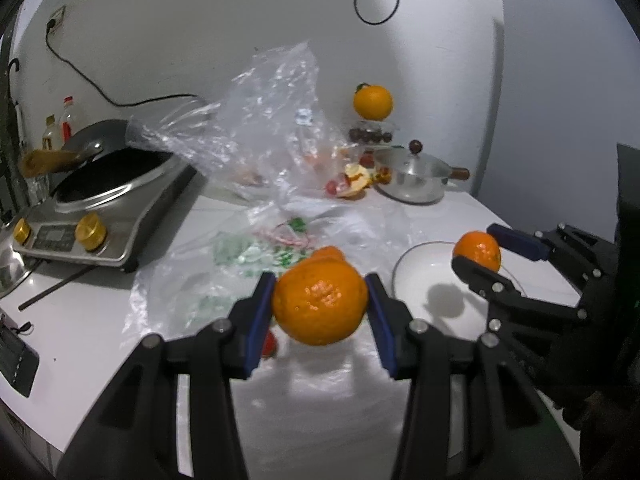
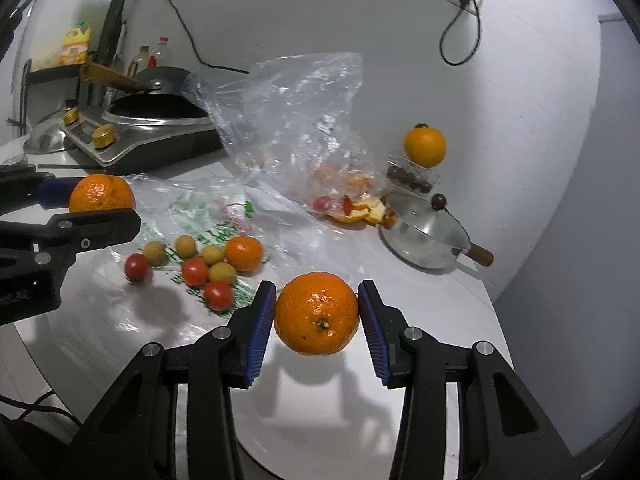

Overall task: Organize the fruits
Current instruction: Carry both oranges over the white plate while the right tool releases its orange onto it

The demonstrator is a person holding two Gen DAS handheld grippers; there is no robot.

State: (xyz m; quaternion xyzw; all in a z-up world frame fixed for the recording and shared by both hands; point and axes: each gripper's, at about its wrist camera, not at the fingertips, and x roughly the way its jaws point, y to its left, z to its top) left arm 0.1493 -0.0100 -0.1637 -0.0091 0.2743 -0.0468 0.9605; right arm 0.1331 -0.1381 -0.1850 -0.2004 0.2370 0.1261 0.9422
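Two oranges are in the air at once, one per gripper. The left gripper [image 1: 320, 308] is clamped on the bigger orange [image 1: 320, 304], its blue pads [image 1: 262, 320] pressing the fruit's two sides at its widest part. The right gripper [image 2: 316, 320] is clamped the same way on a smaller orange [image 2: 316, 314], which hangs over the white plate [image 1: 416, 272] directly below and ahead of its fingers.

Both fruits look firm but slightly yielding, with a thick, dimpled, glossy skin. I judge them moderately heavy for their size and a little slippery, so the hold across the middle is the sensible one; a grip nearer a pole could squeeze the fruit out. Hard pressure would bruise the flesh, so a light clamp should do.

Neither orange has a real long axis; each is a slightly flattened ball. The smaller one shows its stem scar toward the right wrist camera, so its short axis runs back along the fingers. The bigger one has a raised neck on its far upper side, pointing away from the left gripper and a little up.

Ahead and left of the right gripper, loose on a printed plastic bag [image 2: 200, 216] on the bench [image 2: 420, 304], lie a third small orange [image 2: 244, 253], cherry tomatoes [image 2: 195, 271] and pale round fruits [image 2: 186, 246]. They wait to be sorted.
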